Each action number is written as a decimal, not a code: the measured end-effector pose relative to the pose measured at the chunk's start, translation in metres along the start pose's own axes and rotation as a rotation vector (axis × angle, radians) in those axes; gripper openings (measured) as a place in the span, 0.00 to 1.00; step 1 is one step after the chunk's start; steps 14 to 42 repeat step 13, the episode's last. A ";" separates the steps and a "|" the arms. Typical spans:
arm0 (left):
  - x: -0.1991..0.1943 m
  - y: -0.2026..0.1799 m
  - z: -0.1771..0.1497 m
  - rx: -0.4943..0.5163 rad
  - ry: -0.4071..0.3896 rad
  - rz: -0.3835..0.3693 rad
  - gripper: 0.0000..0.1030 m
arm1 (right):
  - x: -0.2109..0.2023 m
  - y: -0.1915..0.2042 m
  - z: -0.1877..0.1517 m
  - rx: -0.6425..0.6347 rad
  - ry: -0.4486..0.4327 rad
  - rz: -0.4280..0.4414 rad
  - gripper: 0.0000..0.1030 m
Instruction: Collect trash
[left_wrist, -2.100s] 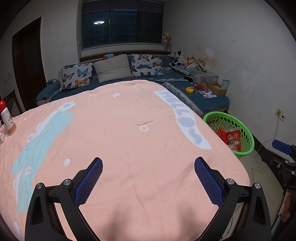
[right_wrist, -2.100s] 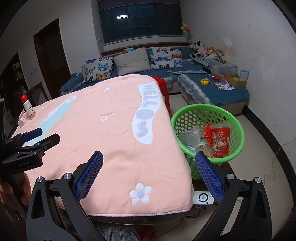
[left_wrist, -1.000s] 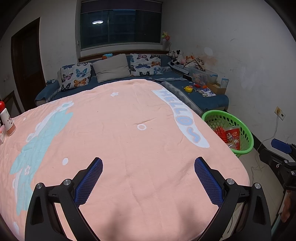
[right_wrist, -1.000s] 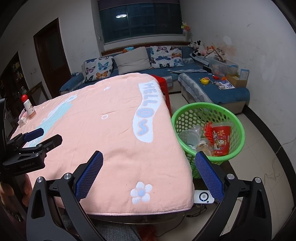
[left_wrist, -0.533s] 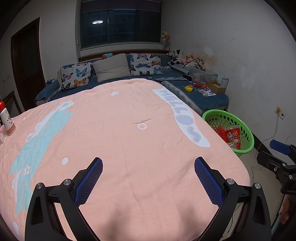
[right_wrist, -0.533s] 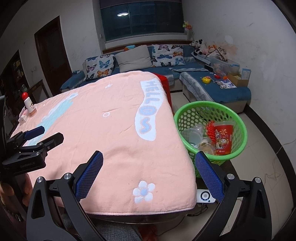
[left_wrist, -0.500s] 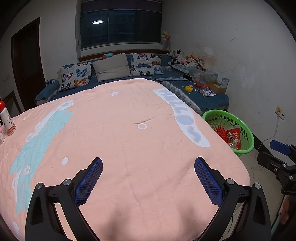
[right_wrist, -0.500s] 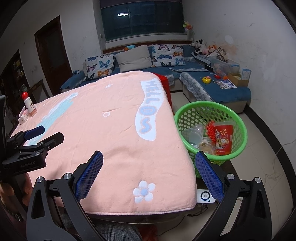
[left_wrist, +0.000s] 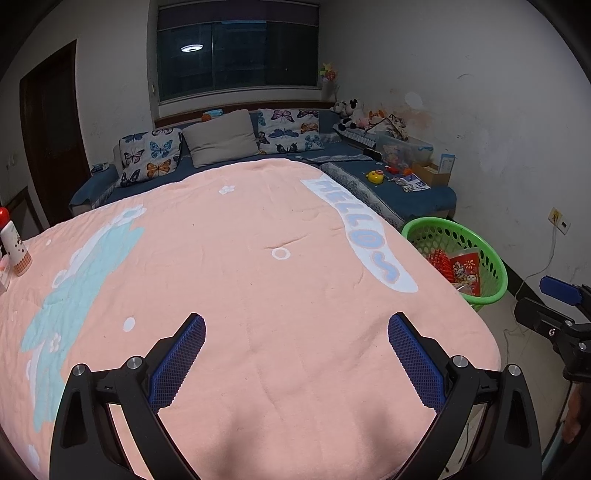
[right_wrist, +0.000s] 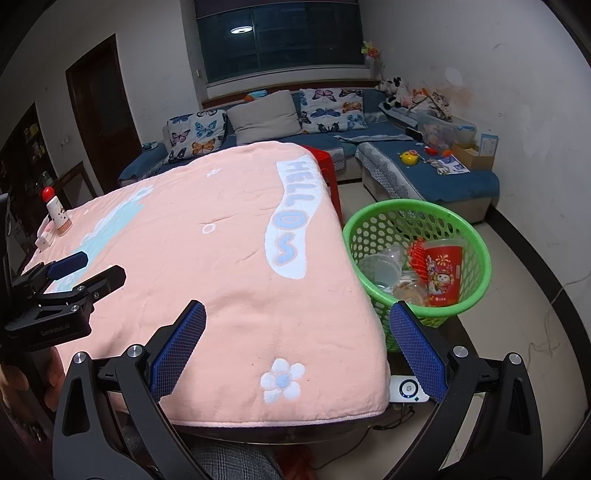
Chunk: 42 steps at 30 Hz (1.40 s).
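Landmark: basket (right_wrist: 476, 236), green, perforated, standing on the floor just beside the right edge of the table.

- Blanket (right_wrist: 221, 266): pink, printed "HELLO", with a white flower near its front edge, covering the table.
- Trash: lies inside the basket — a red cup (right_wrist: 443, 271) upright against the far-right wall, a clear lid (right_wrist: 380, 269) and crumpled wrappers beside it. In the left wrist view the cup (left_wrist: 466, 271) shows over the basket (left_wrist: 495, 266) rim.
- Left gripper (left_wrist: 295, 354): fingers spread wide and empty, hovering over the blanket (left_wrist: 240, 258), well left of the basket. Also seen in the right wrist view (right_wrist: 86, 267).
- Right gripper (right_wrist: 297, 336): fingers spread wide, gripping nothing, over the blanket's front corner, near the basket.
- Bottle (right_wrist: 57, 214): white with a red cap, on the blanket's far-left edge, well apart from the basket.
- Sofa (right_wrist: 424, 177): blue, behind the basket.
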<state>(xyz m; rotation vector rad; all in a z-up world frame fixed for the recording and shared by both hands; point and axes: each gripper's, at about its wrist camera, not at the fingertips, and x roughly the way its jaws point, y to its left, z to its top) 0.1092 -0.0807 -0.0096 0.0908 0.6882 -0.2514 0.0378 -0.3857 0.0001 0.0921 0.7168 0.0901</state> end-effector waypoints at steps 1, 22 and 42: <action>0.000 0.001 0.000 0.000 0.000 -0.001 0.93 | 0.000 0.000 0.000 -0.002 0.000 0.000 0.96; -0.001 0.004 0.003 -0.022 0.006 -0.010 0.93 | 0.001 0.006 0.000 -0.008 0.002 0.001 0.96; -0.001 0.004 0.003 -0.022 0.006 -0.010 0.93 | 0.001 0.006 0.000 -0.008 0.002 0.001 0.96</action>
